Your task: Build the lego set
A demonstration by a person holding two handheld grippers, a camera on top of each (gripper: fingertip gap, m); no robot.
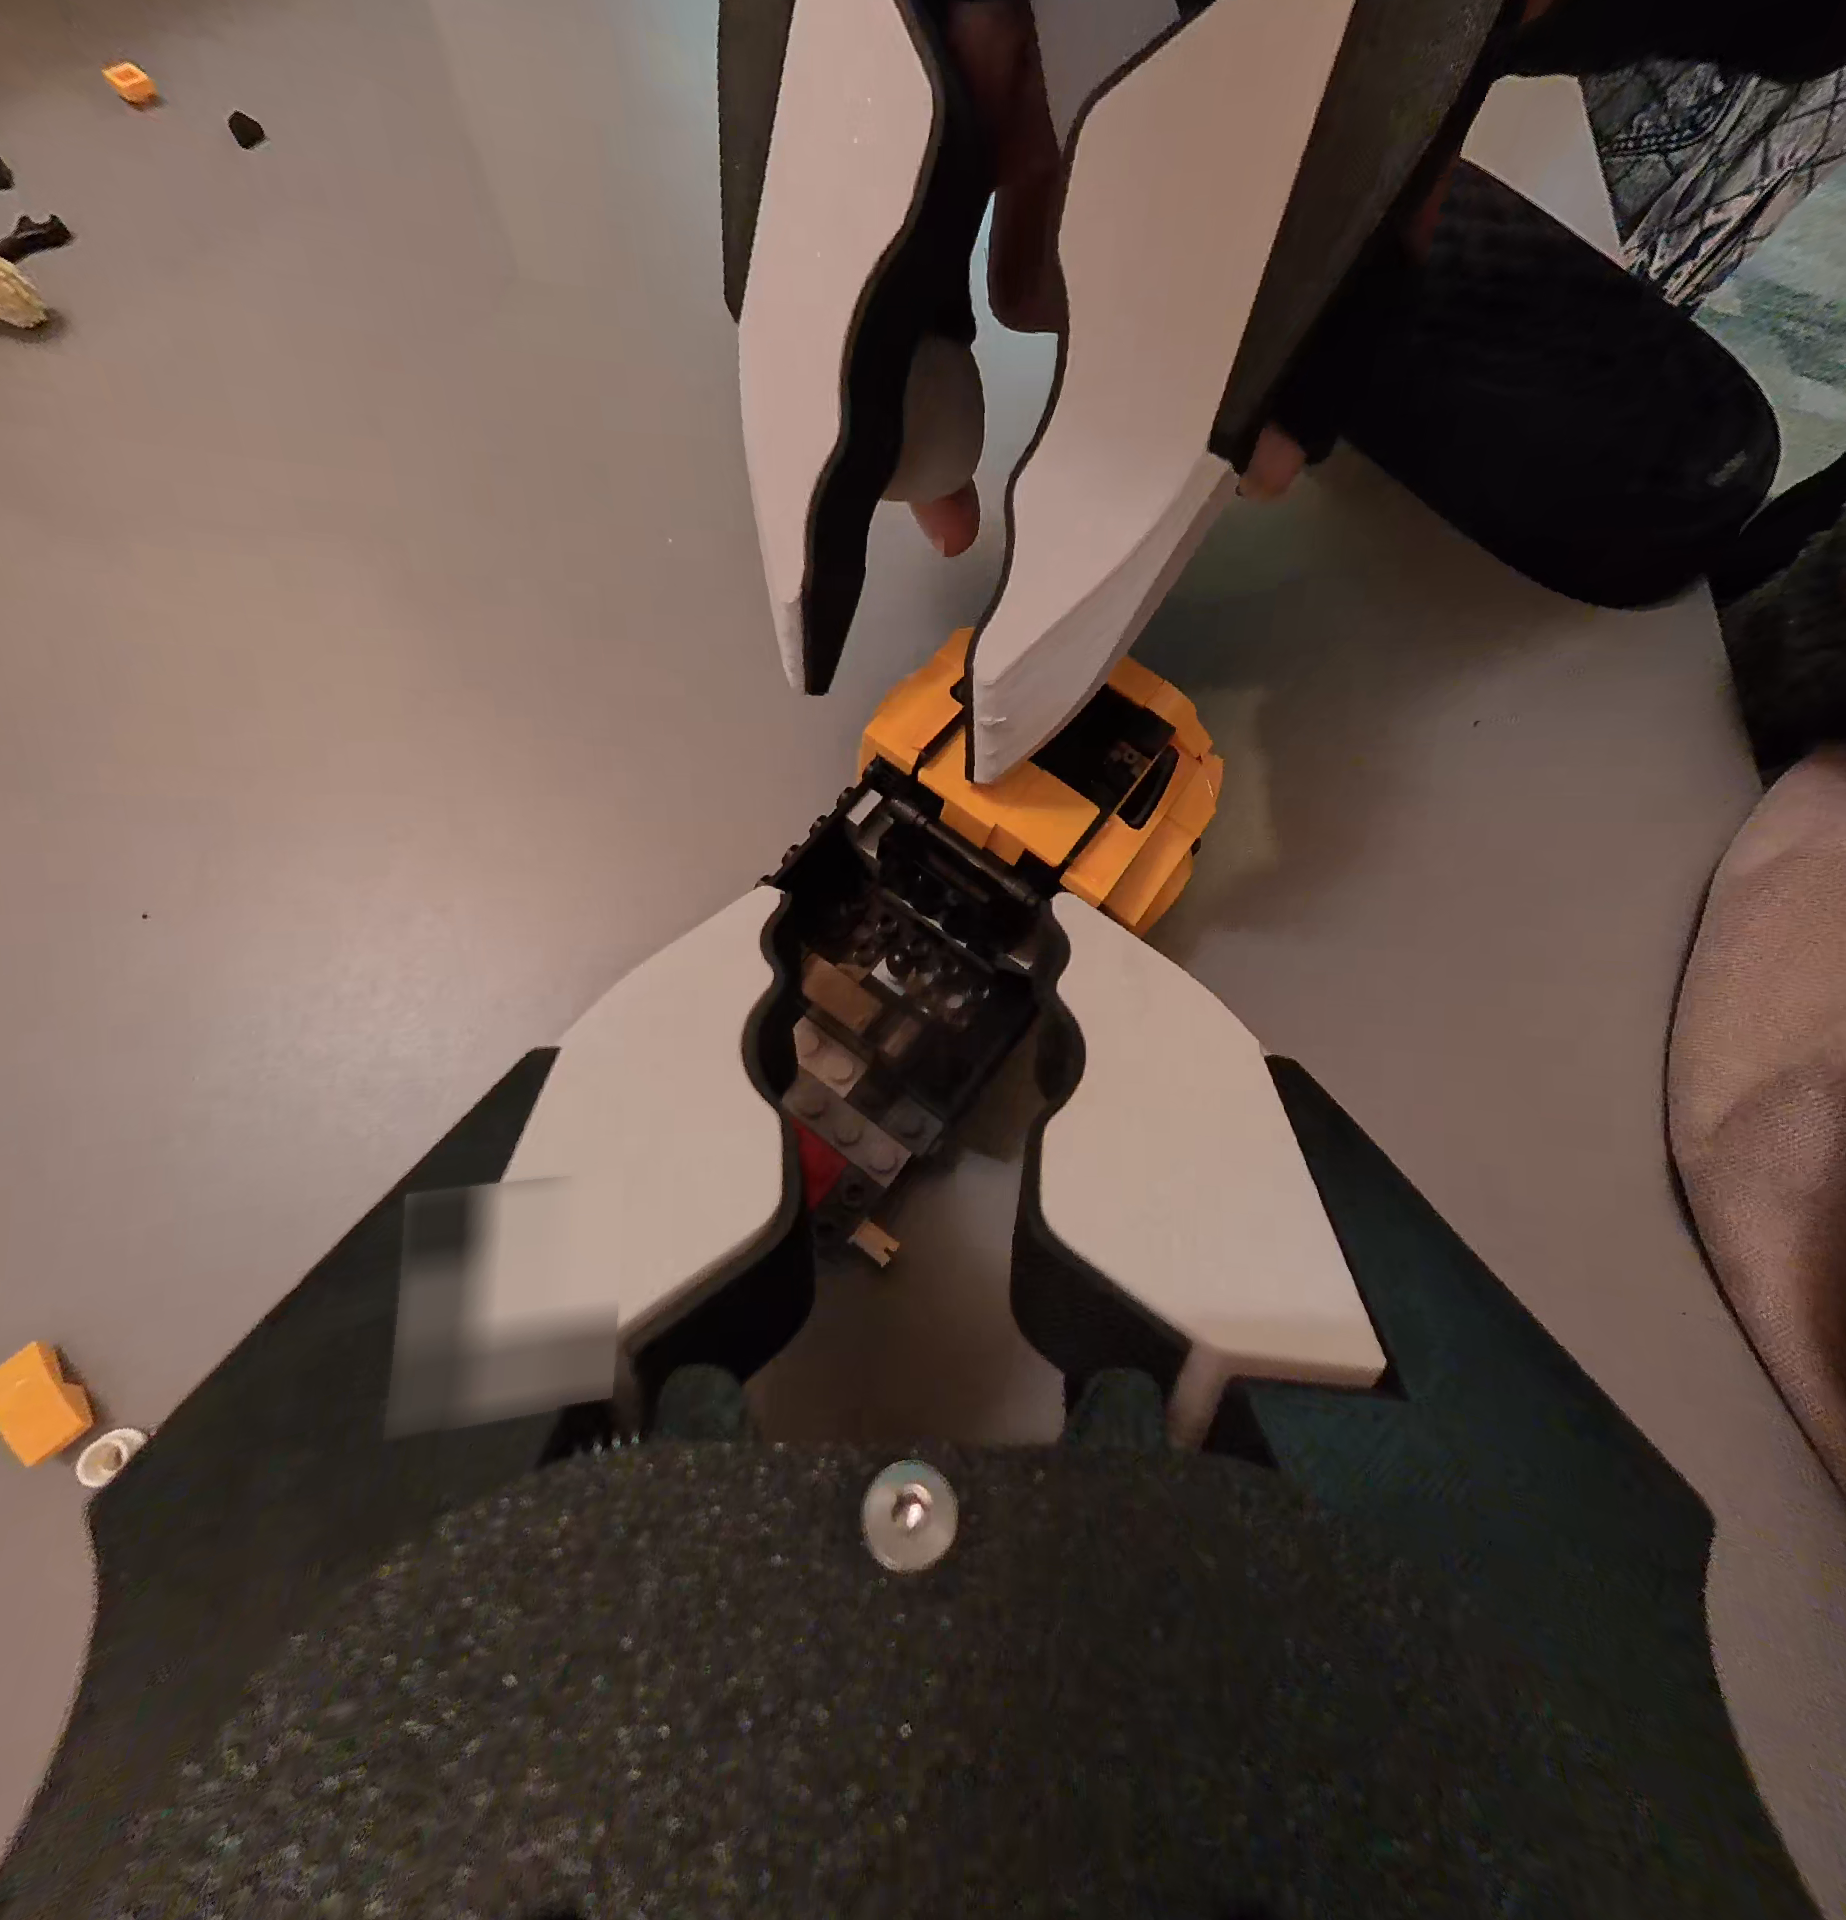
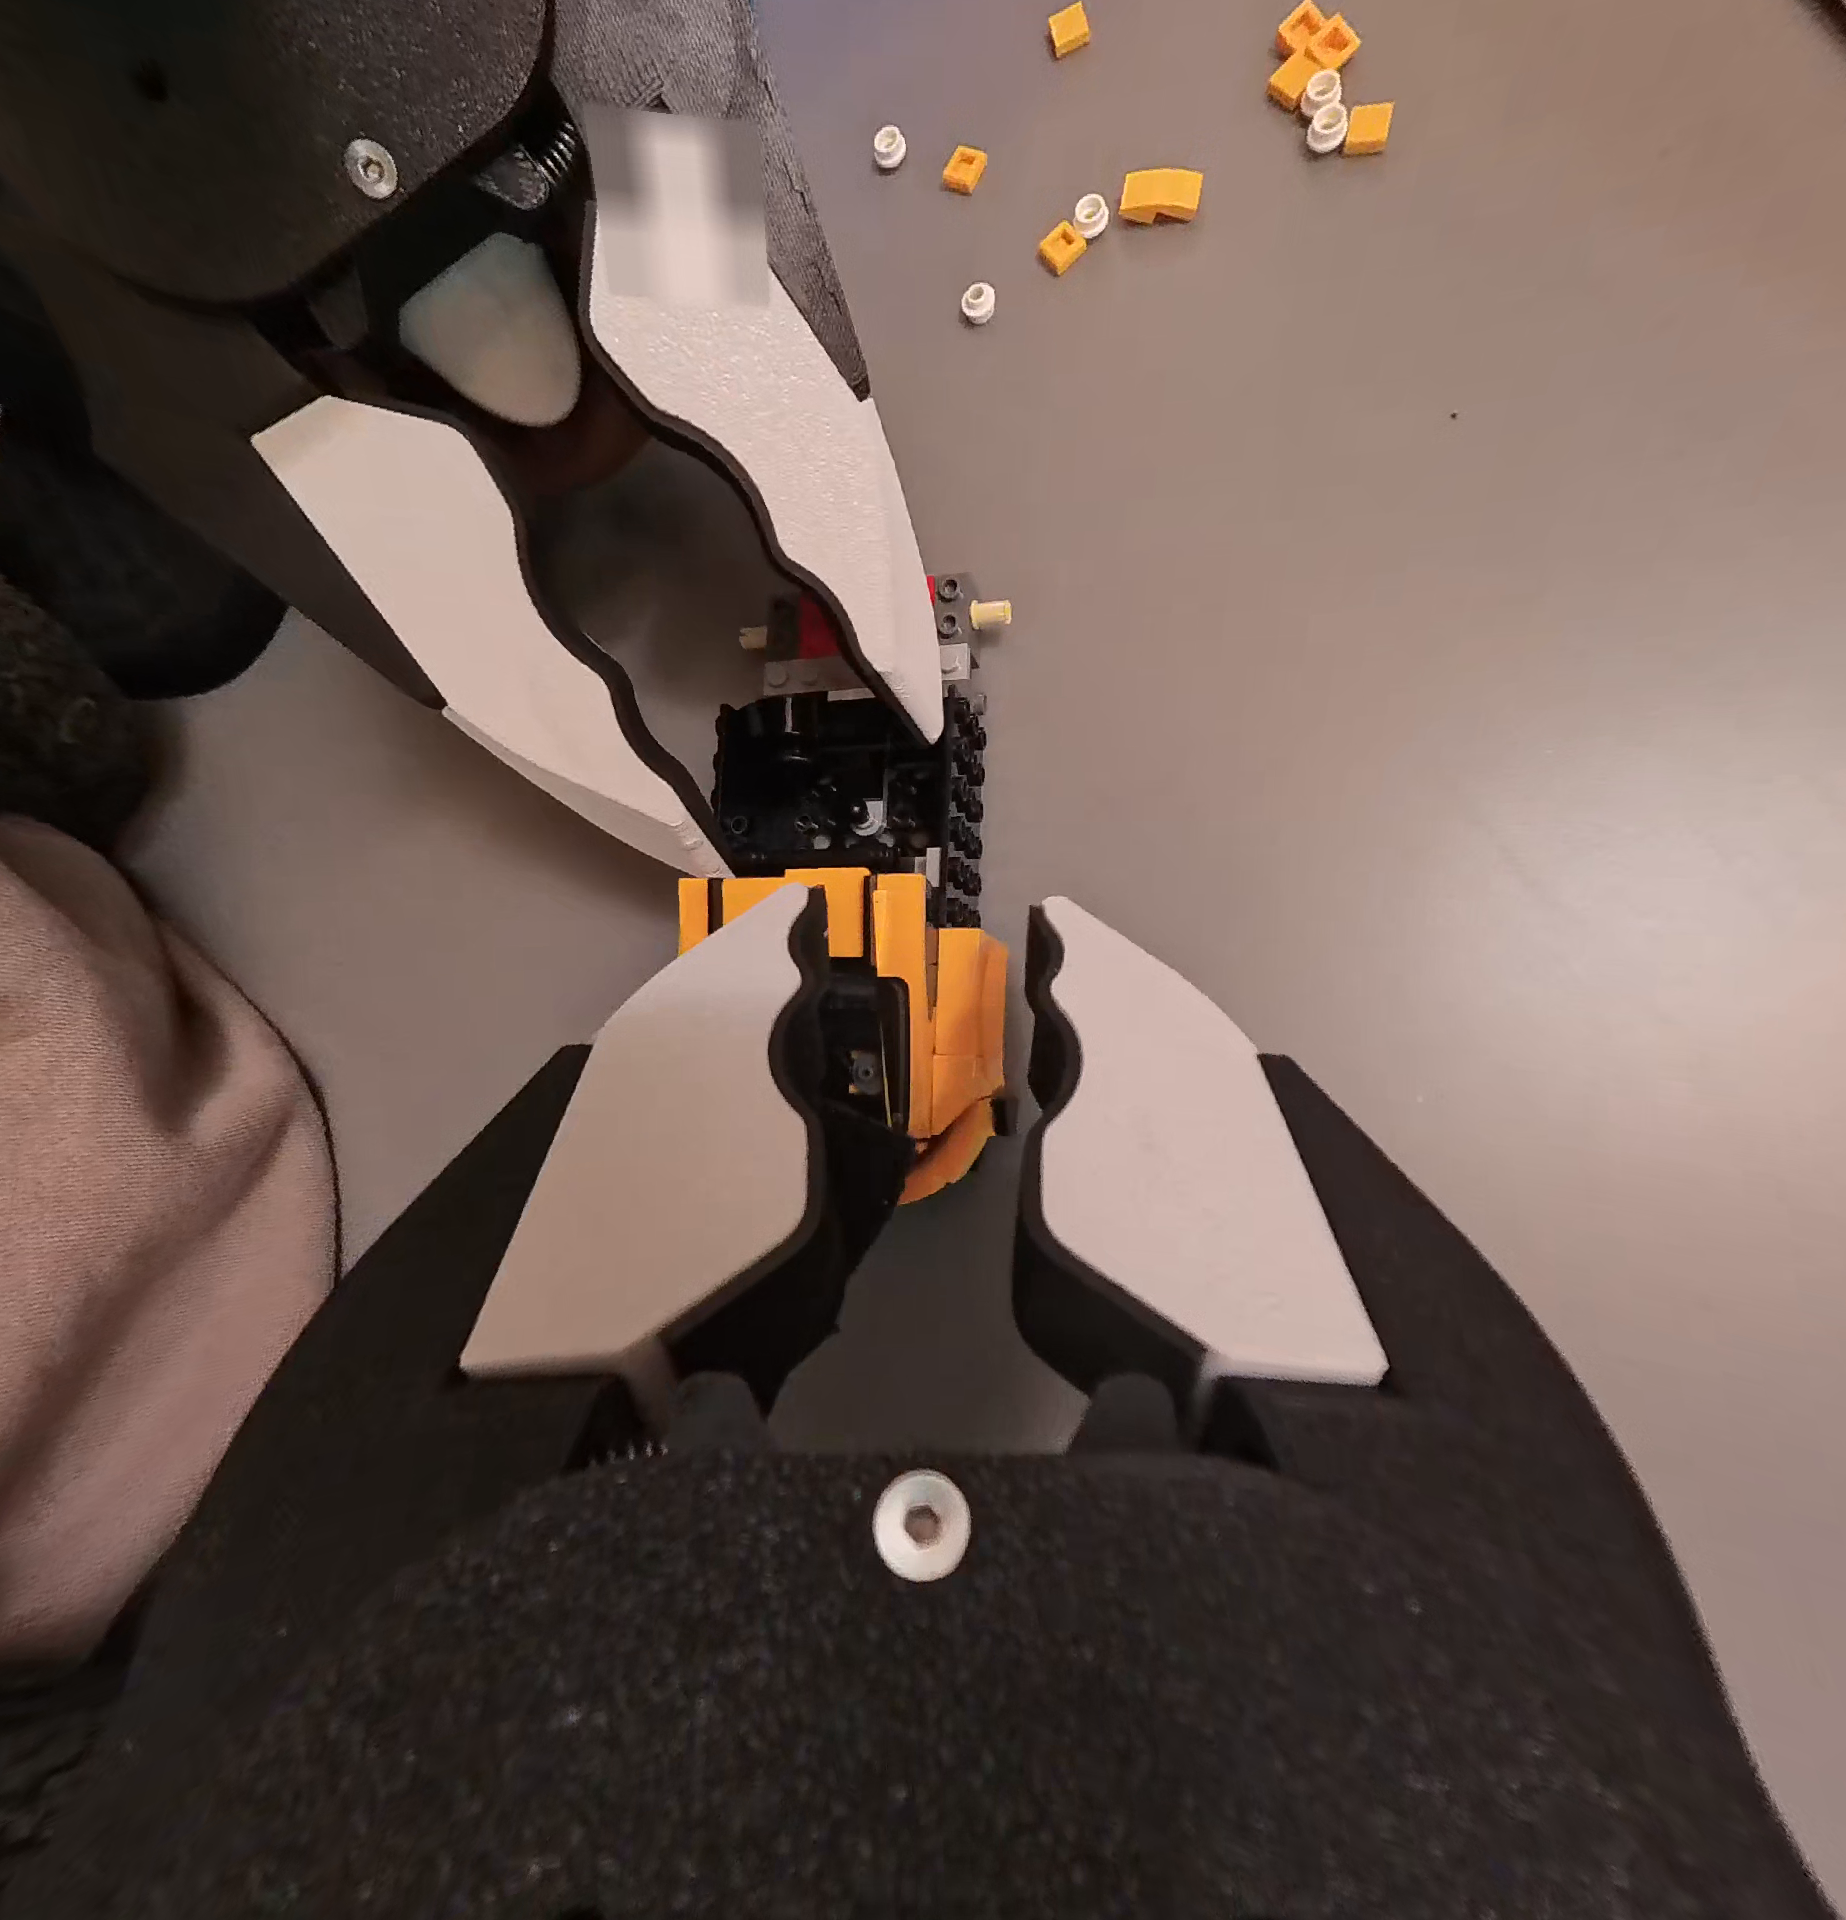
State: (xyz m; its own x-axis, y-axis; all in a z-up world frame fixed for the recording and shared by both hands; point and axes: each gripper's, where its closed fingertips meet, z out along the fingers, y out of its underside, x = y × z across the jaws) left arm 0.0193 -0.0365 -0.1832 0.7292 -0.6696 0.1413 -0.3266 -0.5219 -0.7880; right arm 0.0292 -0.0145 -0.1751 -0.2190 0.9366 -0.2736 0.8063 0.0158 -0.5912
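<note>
A part-built lego car (image 1: 1044,810) lies on the grey table (image 1: 379,727), with an orange body and a black and grey studded chassis (image 1: 898,997). My left gripper (image 1: 908,925) is shut on the chassis, its fingers on both sides. In the right wrist view the left gripper (image 2: 825,795) comes in from the upper left and straddles the black part of the car (image 2: 846,790). My right gripper (image 2: 924,914) is open over the orange end (image 2: 950,997). Its left finger (image 2: 690,1091) rests on the orange body and its right finger stands clear. In the left wrist view the right gripper (image 1: 898,727) reaches down from above.
Loose orange bricks (image 2: 1158,192) and white round studs (image 2: 979,301) lie scattered at the far side. Nearer the left gripper lie an orange brick (image 1: 36,1403), a white stud (image 1: 108,1449) and small black pieces (image 1: 244,130). A person's beige clothing (image 1: 1781,1143) borders the table. Less than 4 cm separates the two grippers' tips.
</note>
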